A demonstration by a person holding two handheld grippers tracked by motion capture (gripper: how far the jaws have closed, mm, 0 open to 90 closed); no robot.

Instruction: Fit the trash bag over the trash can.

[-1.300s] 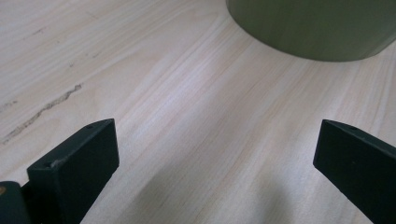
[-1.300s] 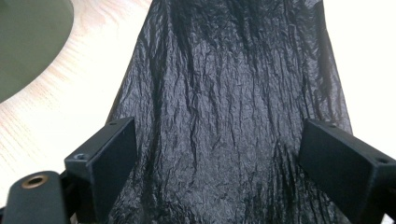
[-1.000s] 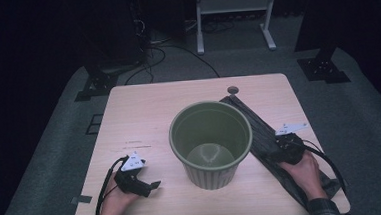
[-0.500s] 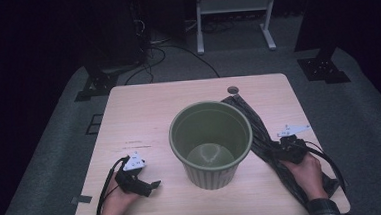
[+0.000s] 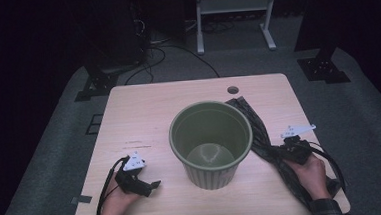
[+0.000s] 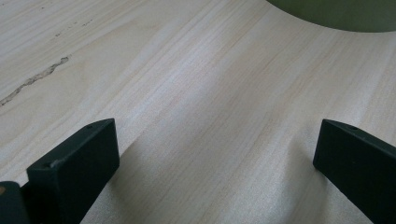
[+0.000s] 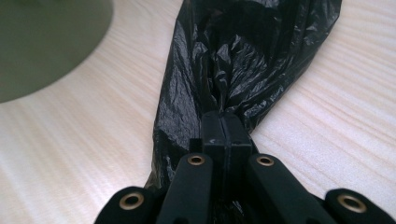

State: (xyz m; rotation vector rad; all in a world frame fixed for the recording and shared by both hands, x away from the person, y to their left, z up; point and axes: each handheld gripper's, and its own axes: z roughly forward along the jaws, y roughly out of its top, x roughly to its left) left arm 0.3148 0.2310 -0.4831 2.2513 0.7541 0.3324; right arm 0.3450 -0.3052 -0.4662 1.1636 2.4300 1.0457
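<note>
Black plastic bag (image 5: 260,138) is laid out in a long crumpled strip on the right side of the pale wooden worktop (image 5: 144,115), running from near the far edge toward the near right corner. It is pressed right up against the right flank of the green bin (image 5: 211,142), which stands upright in the middle of the worktop with its mouth open and its inside bare.

The right gripper (image 5: 292,151) is seen low over the bag's near stretch, and its fingers (image 7: 212,135) have just been closing: they are now pinched tight together with a gathered fold of the bag (image 7: 233,60) caught between them. In the right gripper view the film is bunched into a ridge at the pinch and fans out wide beyond it, with the bin's base (image 7: 46,42) close by at the upper left.

The left gripper (image 5: 142,183) is rested on the worktop at the near left, well apart from the bag, with the bin standing between the two. Its fingers (image 6: 74,163) are held wide apart over bare wood, nothing gripped; the bin's lower edge (image 6: 336,14) is glimpsed at the top of that view.

A small round hole (image 5: 233,90) is noted in the worktop behind the bin. Cables (image 5: 165,54) and a white stand (image 5: 233,14) are visible on the dark floor beyond.
</note>
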